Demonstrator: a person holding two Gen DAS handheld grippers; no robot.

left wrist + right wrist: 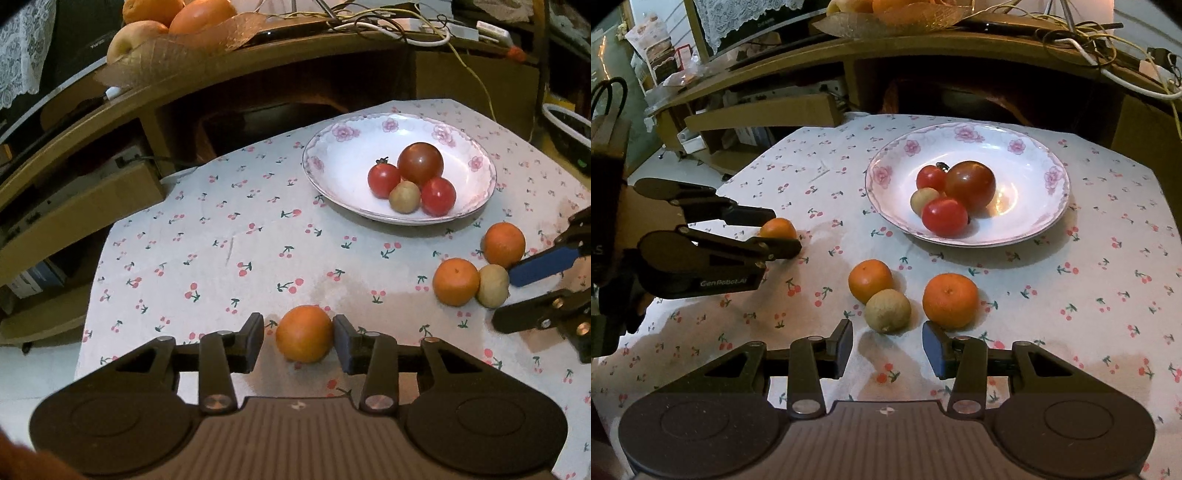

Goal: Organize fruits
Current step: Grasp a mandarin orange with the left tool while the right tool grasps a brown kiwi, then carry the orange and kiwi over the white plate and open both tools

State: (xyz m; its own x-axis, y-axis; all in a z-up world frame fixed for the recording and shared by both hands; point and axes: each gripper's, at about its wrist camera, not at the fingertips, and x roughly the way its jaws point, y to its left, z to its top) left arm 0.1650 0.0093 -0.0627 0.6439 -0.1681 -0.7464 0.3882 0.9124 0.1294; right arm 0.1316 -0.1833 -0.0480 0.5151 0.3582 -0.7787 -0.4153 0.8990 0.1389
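A small orange (304, 334) rests on the cherry-print cloth between the fingers of my left gripper (300, 343). It touches the right pad, a gap shows at the left pad, and the jaws stand open. The right wrist view shows that left gripper (783, 232) astride the same orange (777, 228). My right gripper (888, 349) is open and empty, just short of a tan round fruit (888, 310). Two oranges (870, 280) (950, 301) flank that fruit. The flowered plate (886, 173) holds a big dark tomato (971, 184), two red tomatoes and a tan fruit.
A wooden shelf unit (258, 70) stands behind the table, with a bowl of oranges and an apple (177, 22) and tangled cables (406, 26) on top. A cardboard box (764, 114) sits at the far left. The cloth has damp patches near the front.
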